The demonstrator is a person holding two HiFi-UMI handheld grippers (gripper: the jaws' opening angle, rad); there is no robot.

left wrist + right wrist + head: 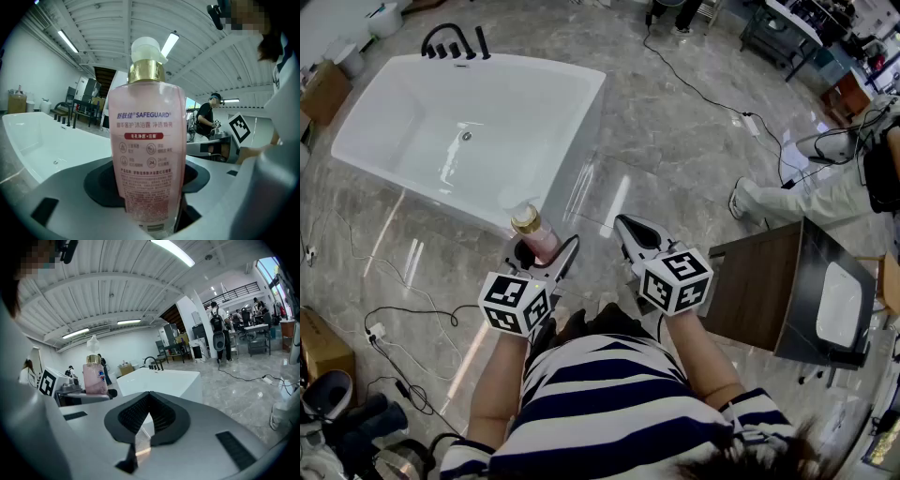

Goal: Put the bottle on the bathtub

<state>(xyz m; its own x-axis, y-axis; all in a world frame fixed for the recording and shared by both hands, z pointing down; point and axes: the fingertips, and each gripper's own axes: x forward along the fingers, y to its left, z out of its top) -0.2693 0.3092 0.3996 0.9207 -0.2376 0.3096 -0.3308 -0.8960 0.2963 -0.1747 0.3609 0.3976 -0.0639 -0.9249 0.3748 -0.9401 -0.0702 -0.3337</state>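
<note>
The left gripper (542, 251) clamps the bottle (146, 154) upright by its lower body, just short of the tub (534, 64) rim, ready to stand it there, while the right gripper (628, 228) is closed, empty, alongside

A large industrial test hall set up as a mock bathroom: a freestanding white bathtub (403, 112) and a wood-fronted vanity cabinet (759, 291) stand loose on a polished marble-look floor (675, 159), with power cables (710, 97) trailing across it and cardboard boxes (323, 91) at the edges. Overhead runs a ribbed metal ceiling (117, 291) with strip lights (171, 251); people (218, 329) stand near workbenches (257, 327) at the far end.
</note>
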